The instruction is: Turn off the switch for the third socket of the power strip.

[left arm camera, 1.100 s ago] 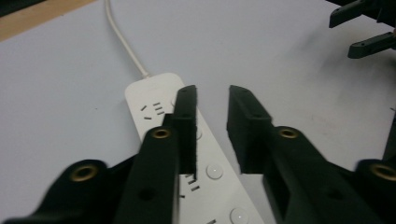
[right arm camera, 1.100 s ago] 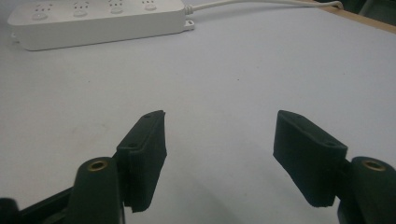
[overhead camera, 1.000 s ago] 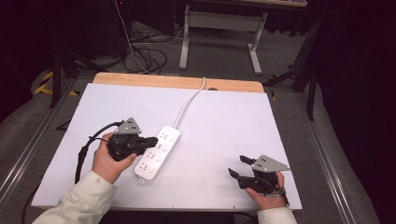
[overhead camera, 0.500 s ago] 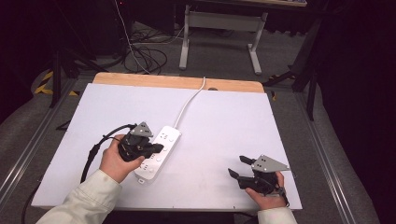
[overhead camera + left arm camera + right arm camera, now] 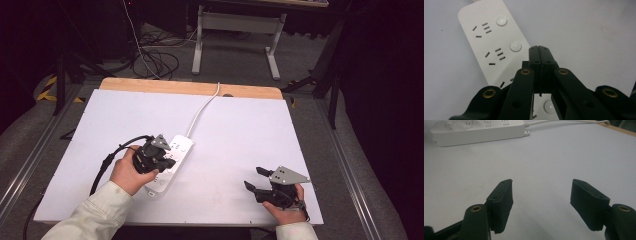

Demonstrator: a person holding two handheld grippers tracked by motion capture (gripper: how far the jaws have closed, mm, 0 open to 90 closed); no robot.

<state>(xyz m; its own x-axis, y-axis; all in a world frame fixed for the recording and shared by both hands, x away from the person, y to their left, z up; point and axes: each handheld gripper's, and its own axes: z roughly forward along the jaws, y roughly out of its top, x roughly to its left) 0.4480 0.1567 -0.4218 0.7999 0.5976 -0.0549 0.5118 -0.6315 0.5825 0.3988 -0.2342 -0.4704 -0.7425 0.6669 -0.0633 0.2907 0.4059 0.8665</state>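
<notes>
We hold our left tool [image 5: 539, 53] pressed together right over the buttons of the white power strip [image 5: 170, 162] on the bench [image 5: 240, 125]; no button looks pushed yet; our right tool [image 5: 541, 202] rests spread apart.

- Power strip [image 5: 170, 162] lies on the table [image 5: 240, 130], left of centre.
- Left gripper [image 5: 167, 161] over the strip's near half.
- Right gripper [image 5: 254, 179] well right of the strip.

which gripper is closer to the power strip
Left. The left gripper hangs right over the power strip, fingers shut; the right gripper sits well off to its side near the table's front edge, fingers open.
</notes>
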